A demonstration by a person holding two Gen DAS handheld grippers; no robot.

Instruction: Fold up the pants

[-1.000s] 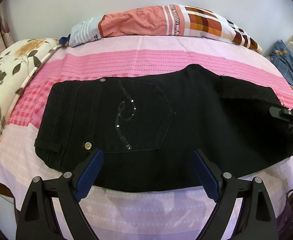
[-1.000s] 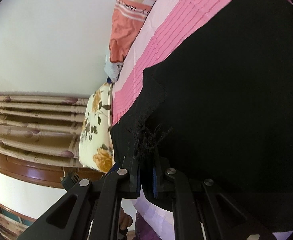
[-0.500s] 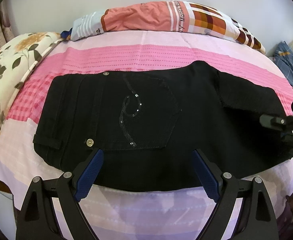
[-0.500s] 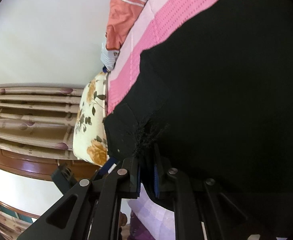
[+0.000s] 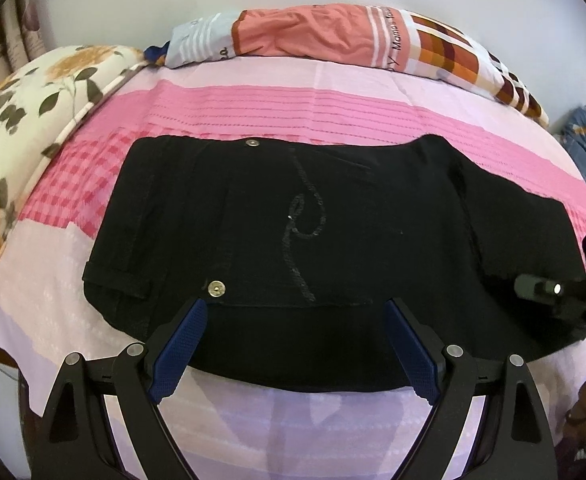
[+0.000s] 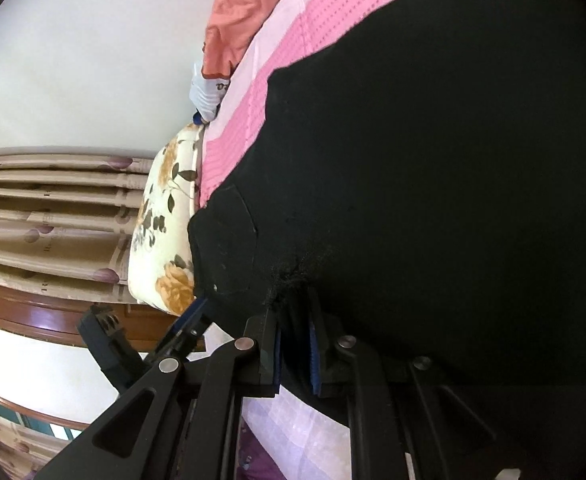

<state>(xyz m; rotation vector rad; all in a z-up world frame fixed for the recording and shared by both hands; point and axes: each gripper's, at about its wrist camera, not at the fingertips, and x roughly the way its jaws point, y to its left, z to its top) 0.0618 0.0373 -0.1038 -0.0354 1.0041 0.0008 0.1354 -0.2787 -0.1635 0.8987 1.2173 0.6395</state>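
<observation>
Folded black pants (image 5: pixel 293 240) lie on the pink-striped bed (image 5: pixel 253 108) beside pillows (image 5: pixel 333 36).

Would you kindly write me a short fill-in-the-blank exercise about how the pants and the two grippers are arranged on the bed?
1. The folded pants are ____ in colour.
2. The left hand-held gripper hovers with its jaws ____ over the near edge of the pants.
3. The right hand-held gripper has the ____ hem of the pants between its pads.
4. The floral pillow lies at the ____ end of the pants.

Missing words: black; open; frayed; waistband

Open pink bedsheet (image 5: pixel 333 112) lies beyond the black pants (image 5: pixel 293 220); a floral pillow (image 5: pixel 21 128) blocks the left, a patchwork pillow (image 5: pixel 333 36) the far edge.
</observation>
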